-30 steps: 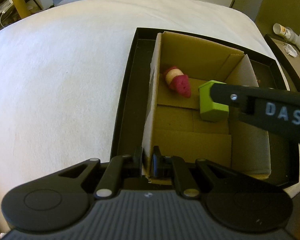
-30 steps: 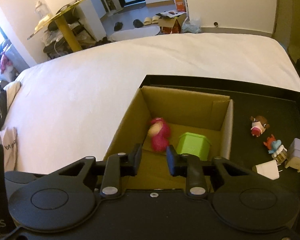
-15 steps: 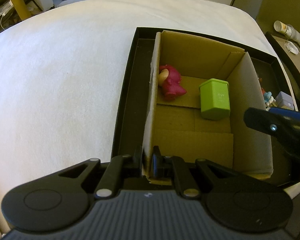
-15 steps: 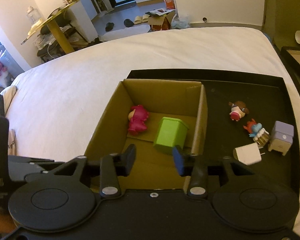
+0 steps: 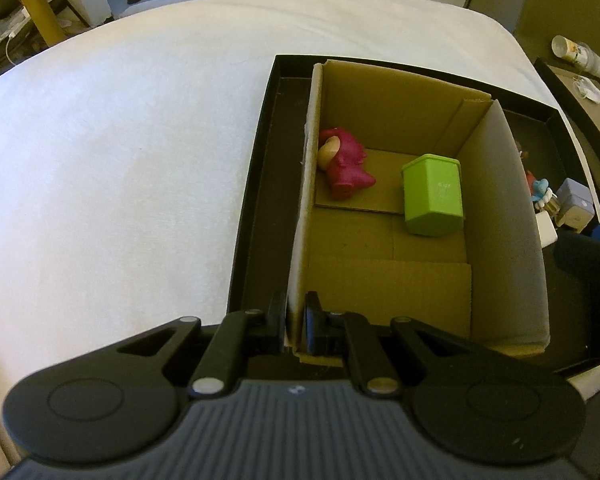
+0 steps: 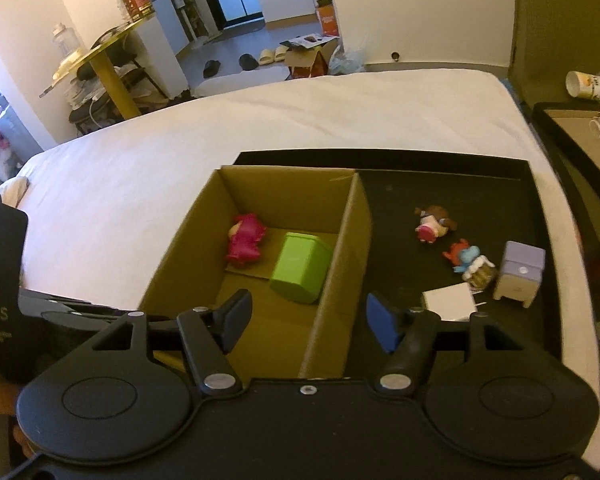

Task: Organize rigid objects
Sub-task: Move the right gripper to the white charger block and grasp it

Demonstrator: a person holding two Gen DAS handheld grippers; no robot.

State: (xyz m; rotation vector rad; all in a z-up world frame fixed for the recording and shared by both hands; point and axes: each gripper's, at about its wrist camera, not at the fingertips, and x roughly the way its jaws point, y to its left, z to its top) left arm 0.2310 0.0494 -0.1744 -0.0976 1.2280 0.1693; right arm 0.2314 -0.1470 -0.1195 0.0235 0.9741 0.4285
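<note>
White bedding carries a black tray with a box. Since a second ago the right gripper has spread wide and left the green bin inside (beside the pink toy); the left gripper still pinches the box wall. Remaining toys wait on the tray.

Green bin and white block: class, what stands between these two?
The right wall of the cardboard box separates the green bin from the white block on the black tray, seen in the right wrist view.
</note>
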